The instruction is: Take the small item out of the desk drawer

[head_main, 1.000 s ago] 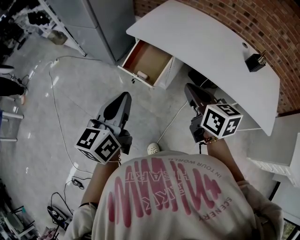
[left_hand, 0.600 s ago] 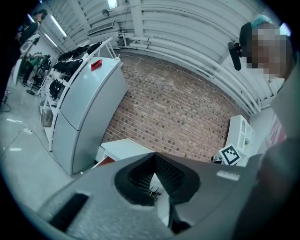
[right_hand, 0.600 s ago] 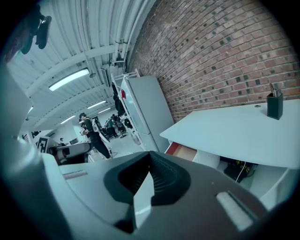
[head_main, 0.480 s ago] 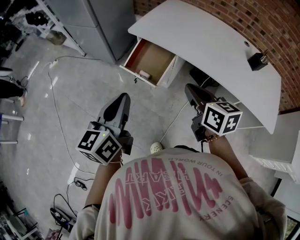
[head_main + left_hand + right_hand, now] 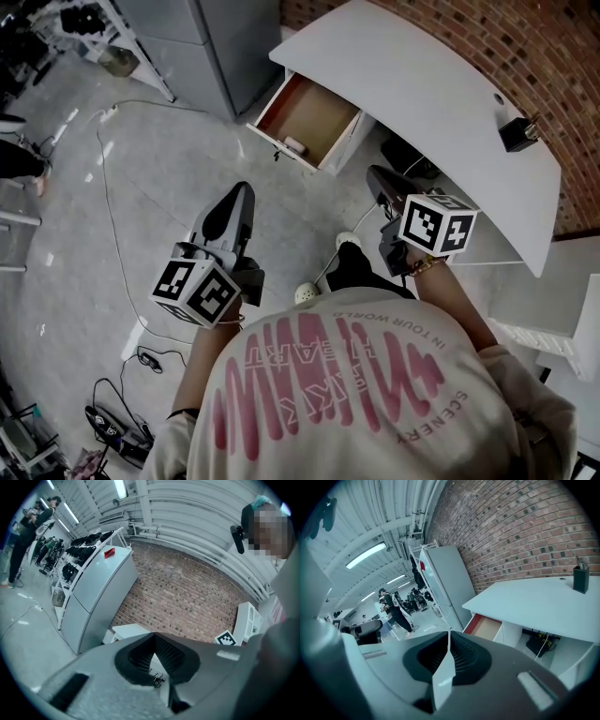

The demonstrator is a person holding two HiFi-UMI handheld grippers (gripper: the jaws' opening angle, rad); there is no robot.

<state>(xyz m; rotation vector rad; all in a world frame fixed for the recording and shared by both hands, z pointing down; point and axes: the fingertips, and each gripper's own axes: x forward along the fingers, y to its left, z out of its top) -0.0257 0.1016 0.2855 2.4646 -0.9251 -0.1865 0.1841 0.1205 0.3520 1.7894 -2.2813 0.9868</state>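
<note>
In the head view, the white desk (image 5: 441, 84) is standing against a brick wall with its drawer (image 5: 314, 112) hanging open, and the small item (image 5: 295, 144) is lying inside the drawer near its front edge. The left gripper (image 5: 244, 190) and the right gripper (image 5: 375, 175) are both pointing toward the drawer from well short of it, over the floor. In the left gripper view, the left gripper (image 5: 153, 635) is showing its jaws meeting at the tips with nothing between them, facing the brick wall (image 5: 187, 592) and a grey cabinet (image 5: 101, 597). In the right gripper view, the right gripper (image 5: 449, 632) is closed and empty, aiming at the open drawer (image 5: 487, 627).
</note>
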